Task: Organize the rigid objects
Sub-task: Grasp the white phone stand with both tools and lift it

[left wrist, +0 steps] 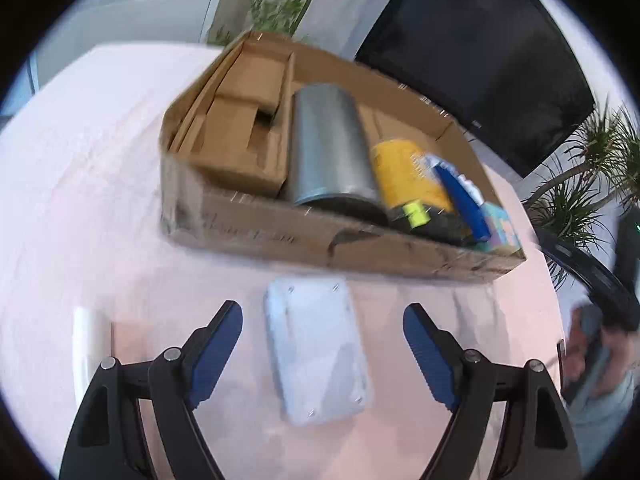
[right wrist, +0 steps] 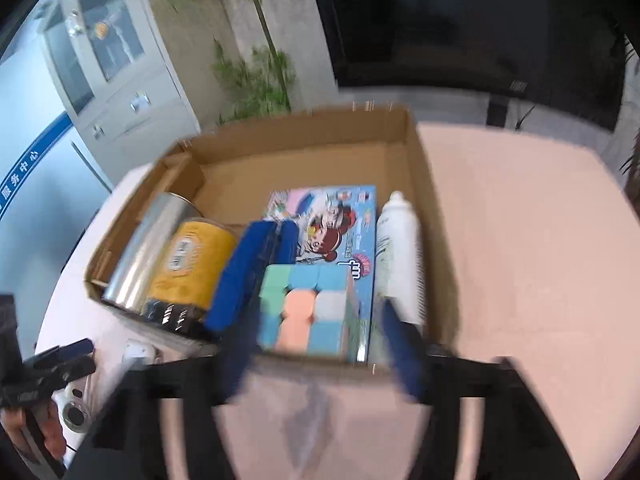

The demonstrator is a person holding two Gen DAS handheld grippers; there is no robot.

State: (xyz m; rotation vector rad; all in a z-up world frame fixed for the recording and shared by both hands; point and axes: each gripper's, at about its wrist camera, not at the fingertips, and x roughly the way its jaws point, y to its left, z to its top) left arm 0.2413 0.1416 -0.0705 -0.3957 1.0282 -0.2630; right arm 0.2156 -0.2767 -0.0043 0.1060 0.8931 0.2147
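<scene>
You work at pale pink tabletop (right wrist: 520, 208). Behind it: large dark screen (left wrist: 476, 52), grey-white cabinet with glass doors (right wrist: 108, 64), leafy plants (right wrist: 256, 76), ceiling lights reflected in screen.

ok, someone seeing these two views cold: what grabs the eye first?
The open cardboard box in the middle of the pink table, packed with a silver can, a yellow can, a pastel cube and a white spray bottle. Next, the pale flat device lying on the table in front of the box, between the open fingers of the left gripper.
</scene>
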